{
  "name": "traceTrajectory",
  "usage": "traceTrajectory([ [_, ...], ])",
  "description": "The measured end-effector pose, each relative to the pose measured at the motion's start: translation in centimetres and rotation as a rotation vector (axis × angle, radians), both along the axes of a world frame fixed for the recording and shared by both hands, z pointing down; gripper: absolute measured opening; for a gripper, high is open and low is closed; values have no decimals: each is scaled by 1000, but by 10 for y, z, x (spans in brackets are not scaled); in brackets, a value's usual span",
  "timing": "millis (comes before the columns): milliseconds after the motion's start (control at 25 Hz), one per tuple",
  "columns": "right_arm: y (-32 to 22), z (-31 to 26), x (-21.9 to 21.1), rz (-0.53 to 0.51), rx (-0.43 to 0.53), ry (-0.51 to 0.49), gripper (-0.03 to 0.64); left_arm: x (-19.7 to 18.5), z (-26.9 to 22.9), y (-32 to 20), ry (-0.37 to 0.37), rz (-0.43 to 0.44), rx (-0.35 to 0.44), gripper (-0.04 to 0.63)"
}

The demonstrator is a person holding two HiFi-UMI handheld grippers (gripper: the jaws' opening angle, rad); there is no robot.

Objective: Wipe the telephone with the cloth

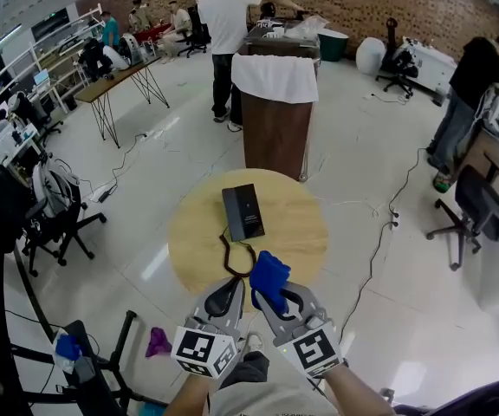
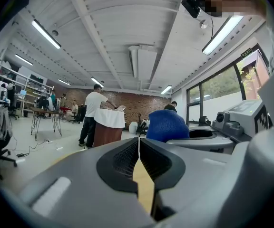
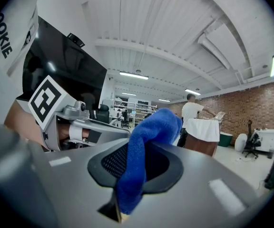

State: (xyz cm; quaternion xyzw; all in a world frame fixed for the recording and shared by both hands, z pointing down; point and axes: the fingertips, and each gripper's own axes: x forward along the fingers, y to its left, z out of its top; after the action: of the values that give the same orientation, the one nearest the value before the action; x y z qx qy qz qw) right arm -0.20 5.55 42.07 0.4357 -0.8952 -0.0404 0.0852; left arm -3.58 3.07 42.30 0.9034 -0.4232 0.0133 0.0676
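- Right gripper: jaws clamped on the blue cloth. The cloth bunches up out of the jaws, with only a narrow fold pinched.
- Left gripper: jaws fully together, nothing between them.
- Both grippers sit at the near edge of the round table, side by side. The cloth is not touching the phone.
- Telephone: black, lying flat just far of the table's centre. Its cord loops back toward the near edge and ends close to the left gripper's tips.
- Risks, as I read it:
  - The phone isn't held down, so a wipe stroke could shove it toward the far edge.
  - A jaw could snag the cord loop on the way in and drag the phone.
  - The small pinch on the cloth may slip under wiping friction.
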Motion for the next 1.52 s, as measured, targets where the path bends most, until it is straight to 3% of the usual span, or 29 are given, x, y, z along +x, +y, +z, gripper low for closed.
traceTrajectory([
  [800,-125,8,-36,64,-52,72,67,-32,21,-129,33,63,-75,0],
  [1520,-171,23,-27,90,-77,82,67,-27,62,-187,12,62,-166,5],
])
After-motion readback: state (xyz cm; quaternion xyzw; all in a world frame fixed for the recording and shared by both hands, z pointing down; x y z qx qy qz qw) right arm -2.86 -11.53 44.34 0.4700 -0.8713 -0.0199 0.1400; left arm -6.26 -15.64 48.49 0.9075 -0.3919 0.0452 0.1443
